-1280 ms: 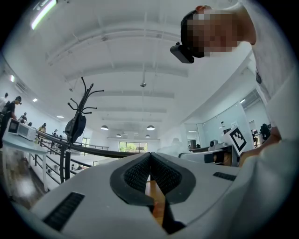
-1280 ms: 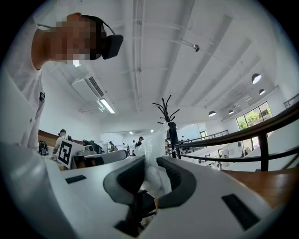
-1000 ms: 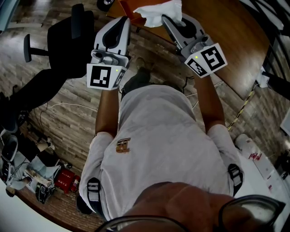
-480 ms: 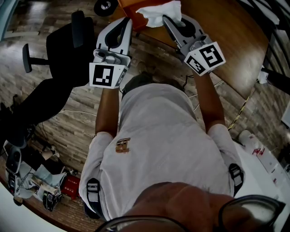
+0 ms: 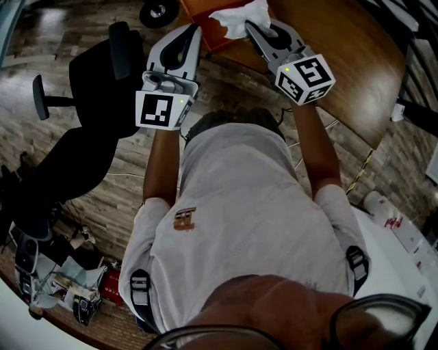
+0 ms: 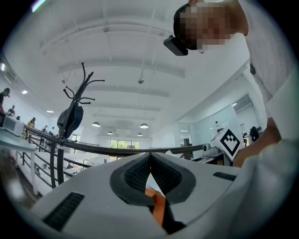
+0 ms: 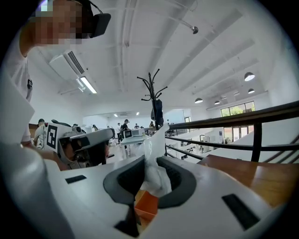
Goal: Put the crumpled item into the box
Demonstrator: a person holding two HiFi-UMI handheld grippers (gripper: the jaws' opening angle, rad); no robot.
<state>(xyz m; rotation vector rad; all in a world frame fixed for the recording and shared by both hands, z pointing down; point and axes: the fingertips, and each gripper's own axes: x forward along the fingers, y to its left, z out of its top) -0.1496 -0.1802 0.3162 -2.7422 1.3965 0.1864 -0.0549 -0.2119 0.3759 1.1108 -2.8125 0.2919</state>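
My right gripper (image 5: 253,26) is shut on a white crumpled item (image 5: 239,16), which bulges out between its dark pads (image 7: 174,179) in the right gripper view. The item (image 7: 153,163) hangs just over an orange box (image 5: 205,31) at the near edge of the brown wooden table (image 5: 342,61). A corner of that box (image 7: 146,205) shows below the jaws. My left gripper (image 5: 189,30) is beside the box's left side, its pads (image 6: 140,172) meeting at the tip with nothing between them. An orange edge of the box (image 6: 159,207) shows below them.
A black office chair (image 5: 102,75) stands on the wood floor at the left, with a castor base (image 5: 159,10) beyond it. Bags and clutter (image 5: 55,287) lie at the lower left. A white bottle-like thing (image 5: 390,219) lies at the right. A cable (image 5: 363,167) hangs off the table.
Both grippers have moved forward toward the orange box. The right one carried the white item along and now tilts further down over the box.
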